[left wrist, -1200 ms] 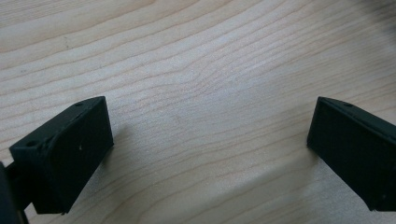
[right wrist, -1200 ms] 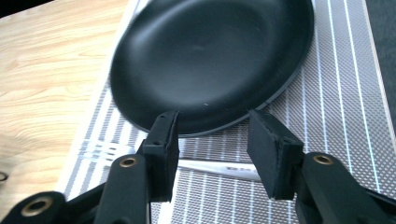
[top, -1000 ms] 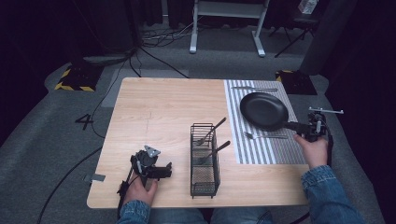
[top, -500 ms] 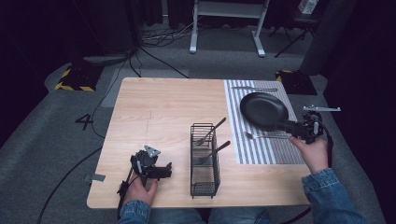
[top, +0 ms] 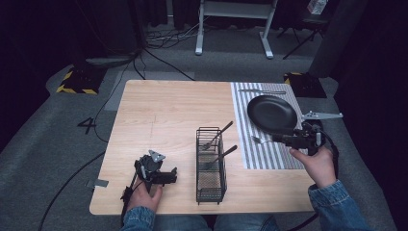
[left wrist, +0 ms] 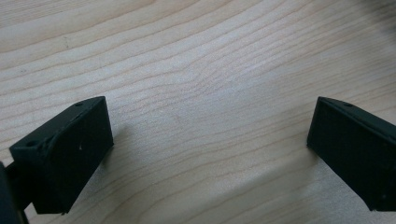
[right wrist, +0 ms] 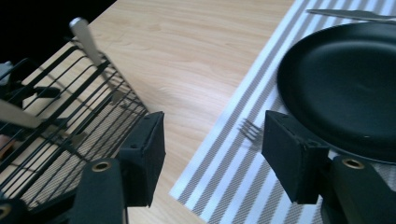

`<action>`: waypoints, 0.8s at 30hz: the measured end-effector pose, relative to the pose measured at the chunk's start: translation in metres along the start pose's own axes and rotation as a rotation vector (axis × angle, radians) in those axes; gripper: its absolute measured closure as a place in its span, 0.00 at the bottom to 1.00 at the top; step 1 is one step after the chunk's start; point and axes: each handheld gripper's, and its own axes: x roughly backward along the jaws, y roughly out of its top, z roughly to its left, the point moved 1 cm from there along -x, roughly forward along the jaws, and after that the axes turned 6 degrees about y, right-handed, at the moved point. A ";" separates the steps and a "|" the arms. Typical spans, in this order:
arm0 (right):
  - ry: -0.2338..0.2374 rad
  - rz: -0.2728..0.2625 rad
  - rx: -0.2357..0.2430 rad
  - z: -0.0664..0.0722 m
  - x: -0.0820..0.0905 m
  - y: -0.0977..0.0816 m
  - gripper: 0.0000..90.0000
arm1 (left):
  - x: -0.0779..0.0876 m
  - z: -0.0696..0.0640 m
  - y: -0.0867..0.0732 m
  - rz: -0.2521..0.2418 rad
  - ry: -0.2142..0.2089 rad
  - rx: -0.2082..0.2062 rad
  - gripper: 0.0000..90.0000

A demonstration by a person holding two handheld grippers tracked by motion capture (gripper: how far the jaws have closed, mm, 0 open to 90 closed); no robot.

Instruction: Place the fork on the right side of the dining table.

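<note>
1. High view shows our right tool (top: 281, 139) at the near left edge of the black plate (top: 272, 113) on the striped mat (top: 262, 154), pointing toward a fork (top: 258, 140) that lies on the mat beside the plate.
2. In the right gripper view the right tool (right wrist: 210, 154) has its jaws spread wide and holds nothing; the fork (right wrist: 250, 129) shows its tines between them, and its handle is hidden behind the right jaw.
3. We judge the fork to be light, stiff metal and smooth, so it can slip or pivot in a flat pinch. It lies low on the mat, so the jaws must come down nearly to the cloth to get around it.
4. We would take it across the neck or the upper handle, narrow side to narrow side, rather than at the tines, which give little surface and let it swing.
5. The plate rim (right wrist: 299, 100) sits just beside the fork, so one jaw has little room on that side; a nudge could shift the plate.
6. Our left tool (top: 159, 176) rests at the near left of the bench (top: 168, 110); in the left gripper view its jaws stand wide apart over bare wood, holding nothing.
7. A black wire basket (top: 210, 166) stands between the two tools with two utensils leaning in it; a knife (top: 262, 91) lies on the mat beyond the plate.
</note>
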 end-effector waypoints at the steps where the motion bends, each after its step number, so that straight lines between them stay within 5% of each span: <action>1: 0.007 0.004 0.002 0.002 -0.001 -0.001 0.44 | 0.000 0.000 0.000 0.000 0.000 -0.001 0.00; 9: 0.065 0.016 0.066 0.030 -0.006 -0.013 0.41 | 0.000 0.000 0.000 -0.001 0.000 0.002 0.00; 24: 0.173 0.117 0.100 0.061 -0.019 -0.051 0.38 | 0.000 0.000 0.000 0.000 0.000 0.000 0.00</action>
